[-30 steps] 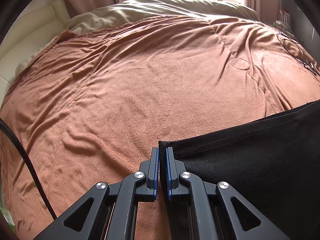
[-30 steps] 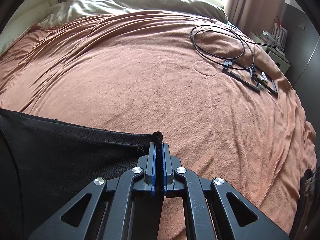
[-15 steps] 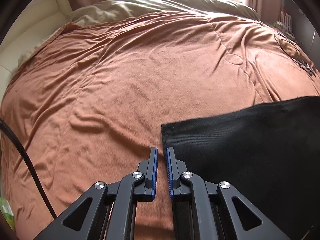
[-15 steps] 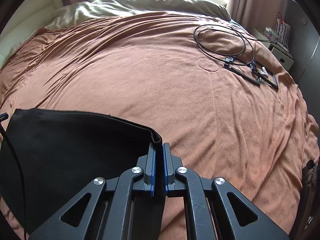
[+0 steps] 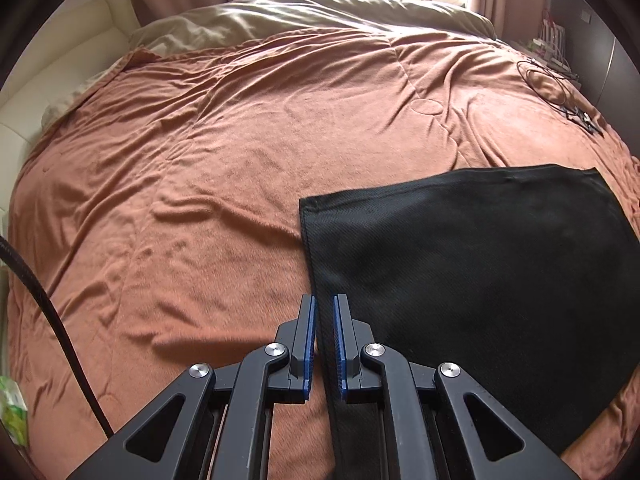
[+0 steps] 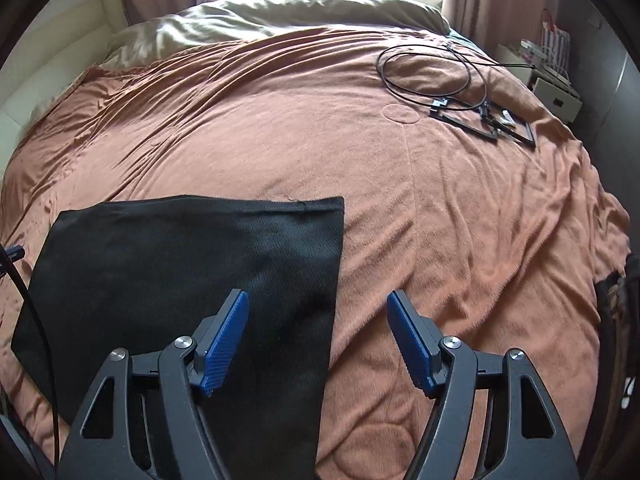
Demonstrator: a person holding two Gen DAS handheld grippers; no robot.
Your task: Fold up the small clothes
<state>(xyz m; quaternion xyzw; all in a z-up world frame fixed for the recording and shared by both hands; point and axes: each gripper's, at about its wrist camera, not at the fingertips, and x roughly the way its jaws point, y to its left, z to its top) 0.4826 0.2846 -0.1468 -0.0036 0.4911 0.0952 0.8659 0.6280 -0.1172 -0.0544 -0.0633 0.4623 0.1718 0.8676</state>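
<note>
Two grippers hang over the bed and neither one has hold of anything right now. The black cloth lies flat on the orange-brown blanket, spread out smooth with its far hem running straight across and a small pucker in that hem near one corner.

The left gripper sits right above the cloth's left edge, jaws apart by just a narrow gap, nothing pinched between them; the edge runs under the right-hand finger. The right gripper is spread wide, one blue pad over the cloth near its right edge and the other over bare blanket just beside the cloth.

Well beyond the cloth, toward the far right of the blanket, a looped black cable lies with some small black frame bits. Further back from the cloth there's a tan duvet bunched at the head end. A thick black cord hangs off to the cloth's left.
</note>
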